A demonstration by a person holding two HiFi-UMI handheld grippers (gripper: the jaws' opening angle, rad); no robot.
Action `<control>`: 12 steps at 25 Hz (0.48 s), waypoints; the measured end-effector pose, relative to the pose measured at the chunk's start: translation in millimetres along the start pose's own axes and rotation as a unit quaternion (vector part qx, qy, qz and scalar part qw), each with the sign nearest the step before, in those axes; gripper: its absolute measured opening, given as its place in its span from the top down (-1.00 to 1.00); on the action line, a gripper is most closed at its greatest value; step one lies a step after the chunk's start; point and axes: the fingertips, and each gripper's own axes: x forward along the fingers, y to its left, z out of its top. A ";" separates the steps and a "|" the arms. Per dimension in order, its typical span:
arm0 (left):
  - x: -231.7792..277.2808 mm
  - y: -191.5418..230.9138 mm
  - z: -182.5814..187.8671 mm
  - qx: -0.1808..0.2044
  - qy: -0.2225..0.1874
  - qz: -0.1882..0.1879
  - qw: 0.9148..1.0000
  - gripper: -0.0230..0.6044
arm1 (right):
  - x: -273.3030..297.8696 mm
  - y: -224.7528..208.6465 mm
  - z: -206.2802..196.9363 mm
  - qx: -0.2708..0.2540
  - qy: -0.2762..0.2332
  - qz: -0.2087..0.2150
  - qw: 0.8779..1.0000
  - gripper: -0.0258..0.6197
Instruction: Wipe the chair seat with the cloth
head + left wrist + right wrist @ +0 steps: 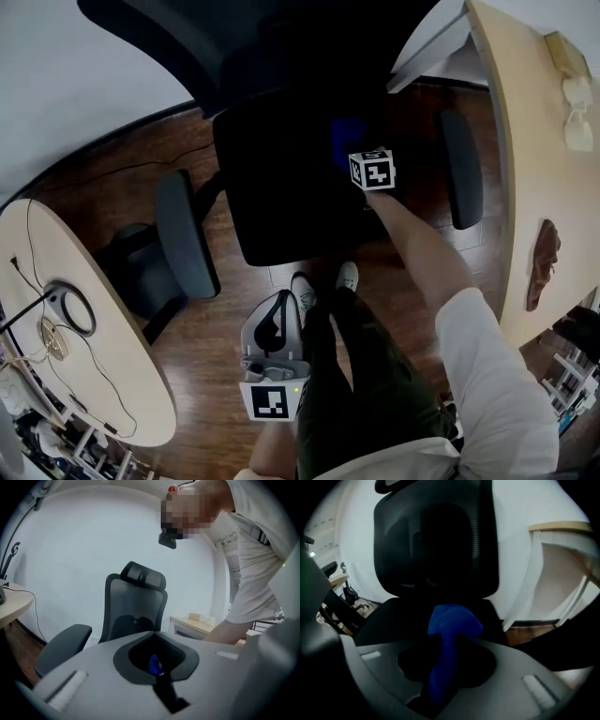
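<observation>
The black office chair's seat (281, 187) fills the middle of the head view, with its backrest (281, 37) at the top. A blue cloth (346, 141) lies on the seat's right rear part. My right gripper (356, 155) is over that spot, its marker cube just behind it. In the right gripper view the cloth (449, 634) runs back between the jaws of the right gripper (443, 677), which is shut on it, in front of the backrest (436, 541). My left gripper (281, 300) hangs back by the person's legs, shut with nothing in it.
Grey armrests (186, 234) (460, 169) flank the seat. A curved wooden desk (103, 356) with cables stands at the left, another desk (534, 159) at the right. The person's shoes (323, 283) stand on the wooden floor just before the seat's front edge.
</observation>
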 end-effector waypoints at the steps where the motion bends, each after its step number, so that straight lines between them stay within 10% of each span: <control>1: 3.8 -4.0 0.2 0.000 -0.003 -0.003 1.000 0.83 | -8.8 -26.9 -3.7 0.005 0.003 -0.016 1.000 0.63; 7: 21.3 -26.1 -7.8 0.006 -0.001 -0.030 1.000 0.83 | -22.8 -66.6 -9.7 -0.002 0.011 -0.031 0.999 0.63; 12: 19.2 -31.7 6.2 0.011 -0.010 -0.029 0.999 0.83 | -46.5 -11.0 19.2 0.033 -0.030 0.009 0.999 0.63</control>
